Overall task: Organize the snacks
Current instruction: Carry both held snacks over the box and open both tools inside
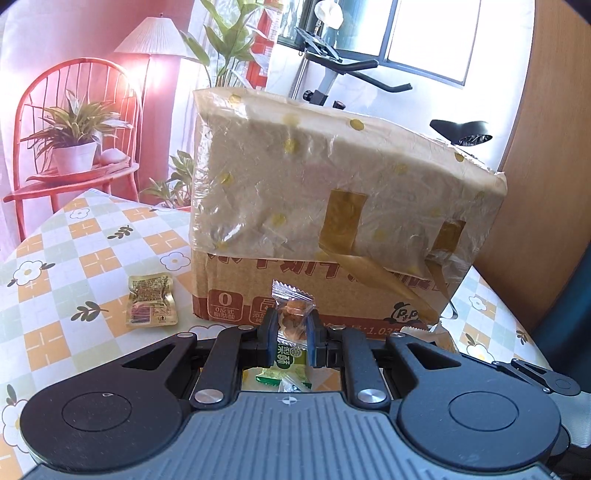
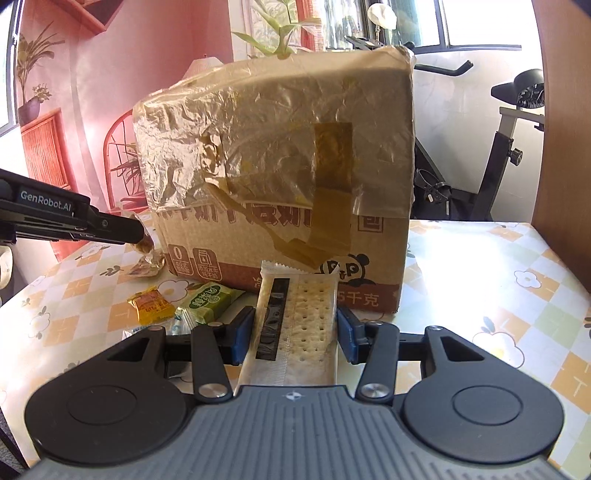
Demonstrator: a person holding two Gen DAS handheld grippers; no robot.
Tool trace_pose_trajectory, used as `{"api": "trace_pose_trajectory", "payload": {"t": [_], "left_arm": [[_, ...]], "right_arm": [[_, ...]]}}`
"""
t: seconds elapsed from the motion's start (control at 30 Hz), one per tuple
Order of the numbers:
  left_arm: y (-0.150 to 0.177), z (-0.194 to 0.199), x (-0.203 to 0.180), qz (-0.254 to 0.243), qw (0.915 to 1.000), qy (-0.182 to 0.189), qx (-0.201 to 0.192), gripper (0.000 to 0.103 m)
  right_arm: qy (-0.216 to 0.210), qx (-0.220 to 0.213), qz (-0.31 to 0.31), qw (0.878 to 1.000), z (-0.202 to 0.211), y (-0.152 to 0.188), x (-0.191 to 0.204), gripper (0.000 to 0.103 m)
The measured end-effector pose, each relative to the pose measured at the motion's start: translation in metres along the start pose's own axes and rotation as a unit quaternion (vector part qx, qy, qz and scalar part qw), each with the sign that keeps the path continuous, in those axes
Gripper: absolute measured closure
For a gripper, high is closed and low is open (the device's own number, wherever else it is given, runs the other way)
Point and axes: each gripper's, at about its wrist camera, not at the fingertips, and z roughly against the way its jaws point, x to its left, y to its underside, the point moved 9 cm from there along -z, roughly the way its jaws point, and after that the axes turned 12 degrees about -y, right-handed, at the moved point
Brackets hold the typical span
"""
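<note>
Checkered tablecloth (image 1: 92, 236), taped cardboard box (image 1: 332, 192) ahead: left gripper (image 1: 291, 334) pinches a clear-wrapped nut snack (image 1: 293, 321), right gripper (image 2: 295, 332) clamps a cracker pack (image 2: 299, 321).

Pink wall (image 1: 162, 122) at 10 o'clock, red chair (image 1: 74, 122) with potted plant (image 1: 74, 147) before it. Lamp (image 1: 153, 37) stood near. Bright window (image 1: 432, 33) at 1 o'clock, exercise bike (image 2: 509, 147) beneath.

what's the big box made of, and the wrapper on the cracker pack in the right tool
The big box looks like brown corrugated cardboard, matte with red print, its upper part covered in crinkled glossy plastic film and strips of brown tape. The cracker pack, held in the right tool, seems wrapped in thin plastic film: a clear window shows the pricked crackers, and the end seal is serrated.
</note>
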Motion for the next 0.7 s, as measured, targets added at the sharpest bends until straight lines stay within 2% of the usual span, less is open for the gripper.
{"api": "trace_pose_trajectory", "payload": {"t": [0.43,0.57,0.7], "left_arm": [[-0.053,0.029,0.0,0.017,0.9981,0.019,-0.056,0.086],[-0.08,0.036,-0.003,0.015,0.9961,0.025,-0.083,0.086],[-0.115,0.038,-0.014,-0.003,0.9933,0.028,-0.112,0.086]], "right_arm": [[-0.01,-0.103,0.017,0.994,0.056,-0.076,0.016,0.054],[-0.007,-0.133,0.029,0.991,0.063,-0.115,0.012,0.054],[-0.004,-0.145,0.055,0.988,0.053,-0.161,0.003,0.054]]}}
